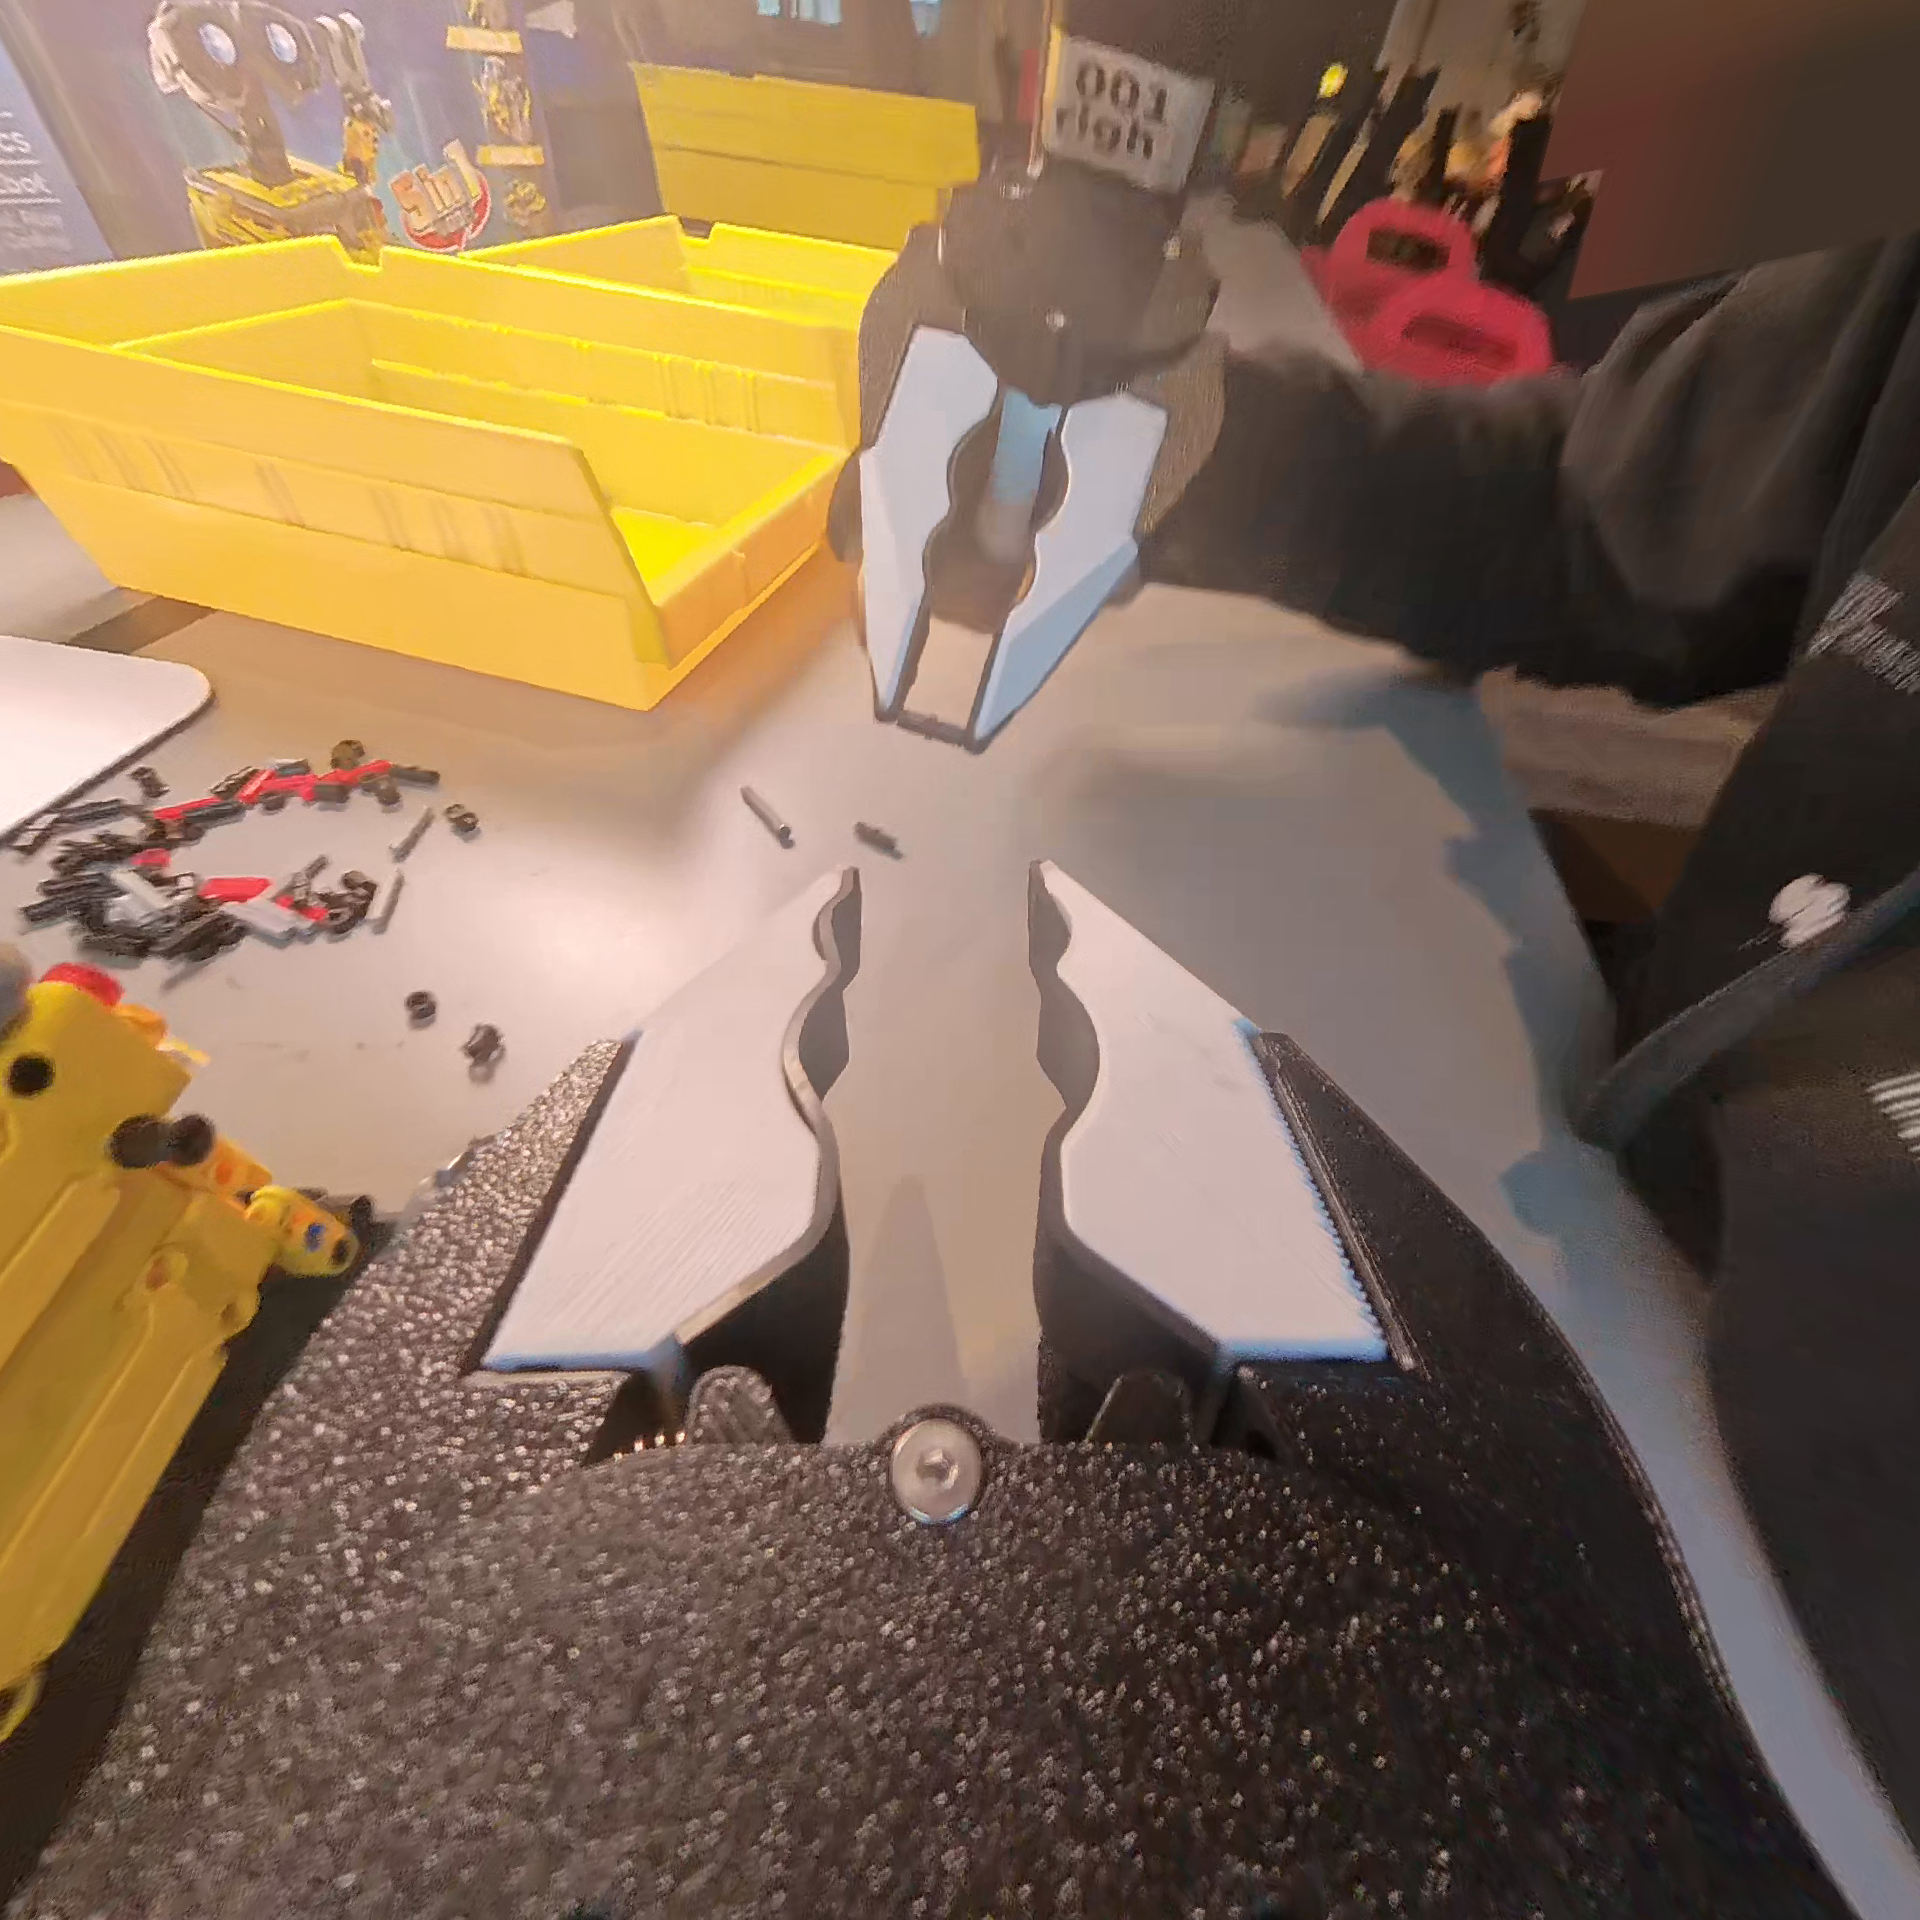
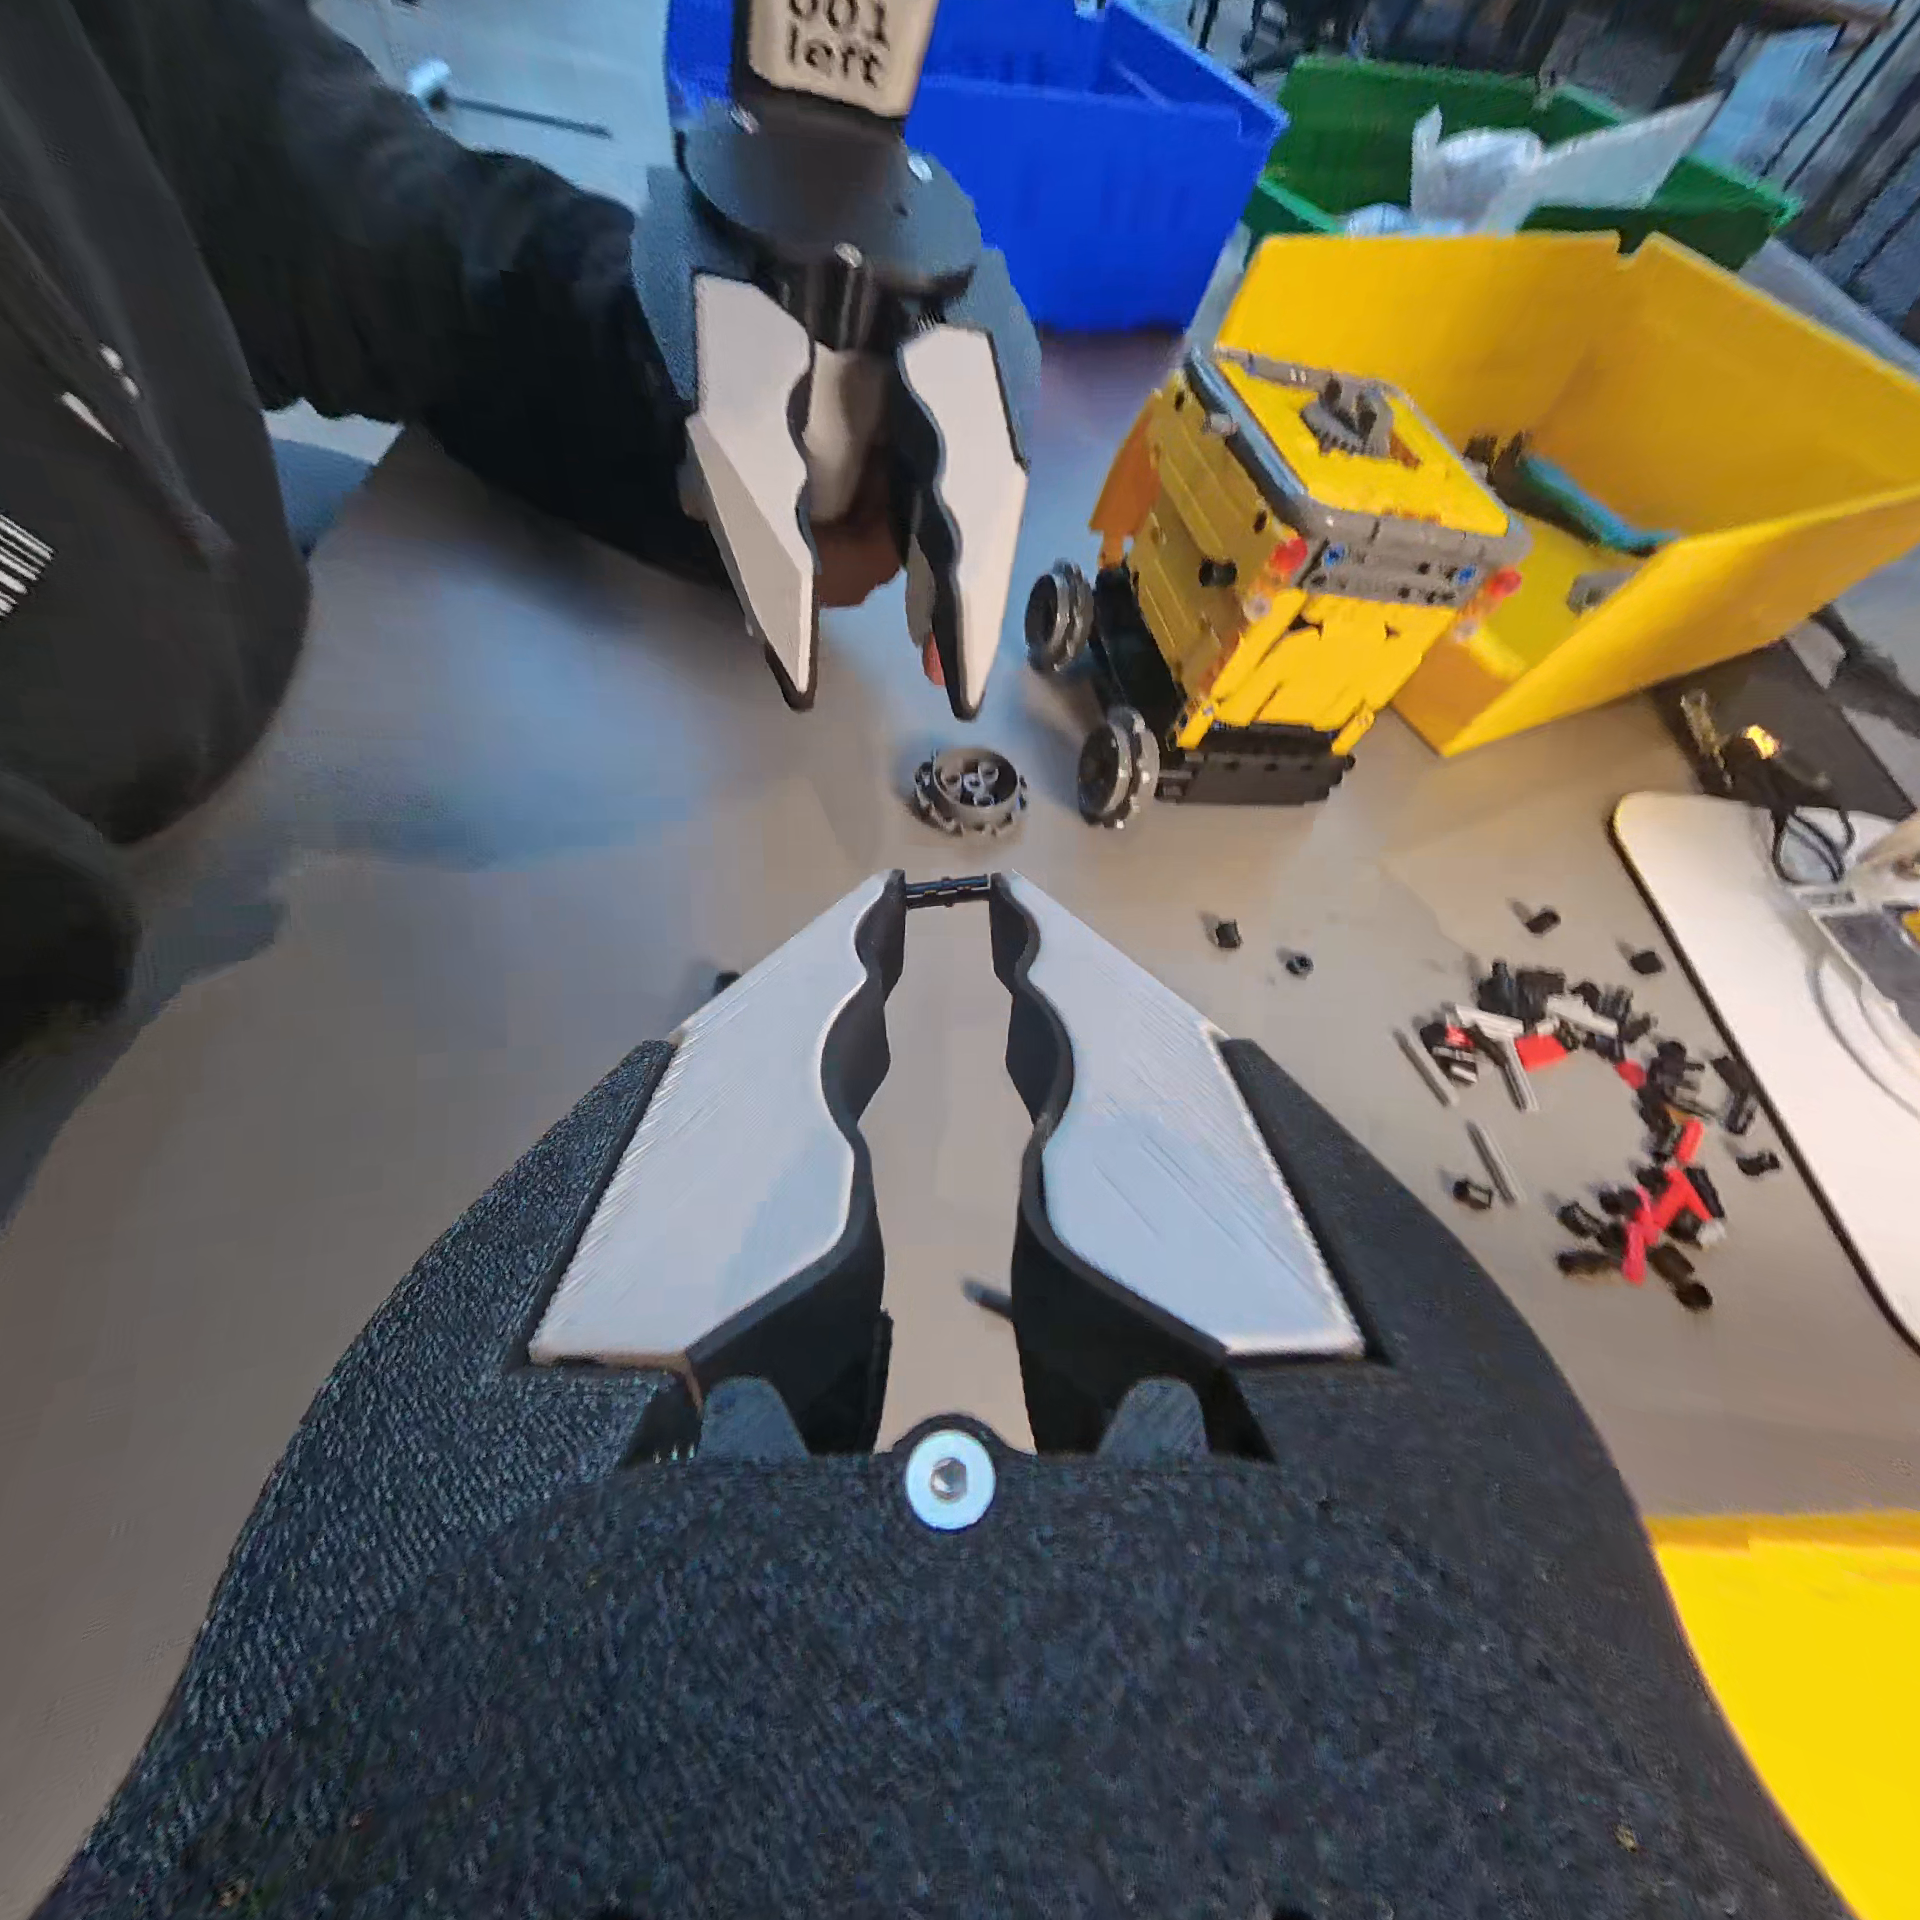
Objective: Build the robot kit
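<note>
My right tongs (image 2: 945, 891) are clamped on a small black piece (image 2: 943, 891), a short thin bar pinched crosswise at the very tips and held just above the grey counter (image 2: 520, 727). My left tongs (image 1: 943, 883) stand apart with nothing between them, hovering near two loose black pins (image 1: 821, 821) and facing the right ones. In the right wrist view a loose grey wheel (image 2: 969, 792) lies flat on the counter between the two pairs of tongs, and just beyond it sits the yellow brick-built model (image 2: 1309, 561), tilted, with two wheels showing at its near side. With so little of the bar caught, I judge the grip is best kept steady and level, for a twist at the tips could flick the piece out. A scatter of black and red parts (image 2: 1600, 1122) lies off to the side, close to a white board (image 2: 1766, 1039); yellow bins (image 1: 364, 468) stand behind. Motion blur softens both views, so I cannot tell the exact shape of the held piece or what the small parts are. The model's far side is hidden, and it is cut off at the edge in the left wrist view.
</note>
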